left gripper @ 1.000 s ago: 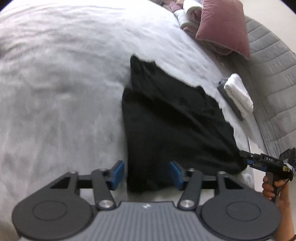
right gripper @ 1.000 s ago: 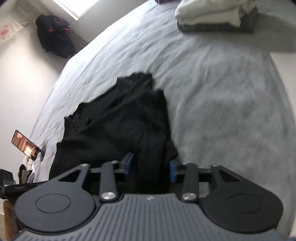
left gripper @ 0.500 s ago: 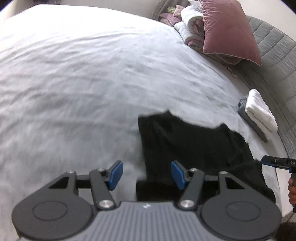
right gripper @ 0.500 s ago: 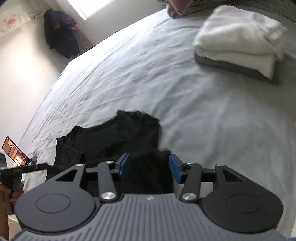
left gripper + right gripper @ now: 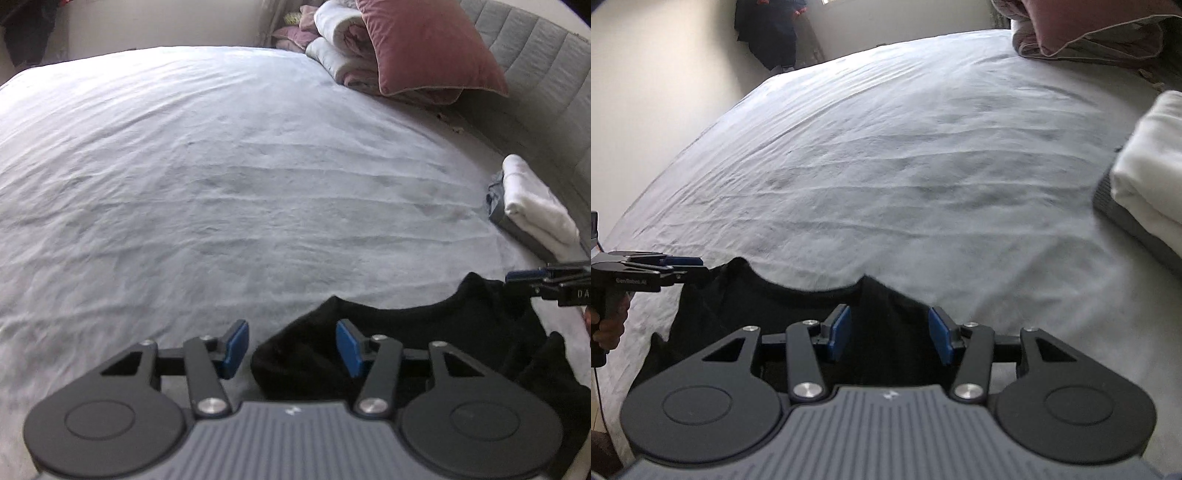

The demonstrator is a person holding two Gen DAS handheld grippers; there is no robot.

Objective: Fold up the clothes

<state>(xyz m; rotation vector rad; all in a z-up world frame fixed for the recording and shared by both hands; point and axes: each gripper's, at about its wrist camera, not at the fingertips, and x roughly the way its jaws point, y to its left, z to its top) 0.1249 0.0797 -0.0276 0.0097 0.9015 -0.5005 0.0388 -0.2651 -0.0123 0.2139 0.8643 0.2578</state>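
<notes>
The black shirt (image 5: 424, 332) now lies bunched at the near edge of the bed (image 5: 240, 184); a second ago it stretched far up the sheet, so the far part has been drawn back over the near part, likely one fold made. The left gripper (image 5: 288, 349) is closing, cloth between its pads but not pinched. The right gripper (image 5: 889, 334) stands half open astride a cloth ridge. Folded whites (image 5: 1145, 173) sit right.
</notes>
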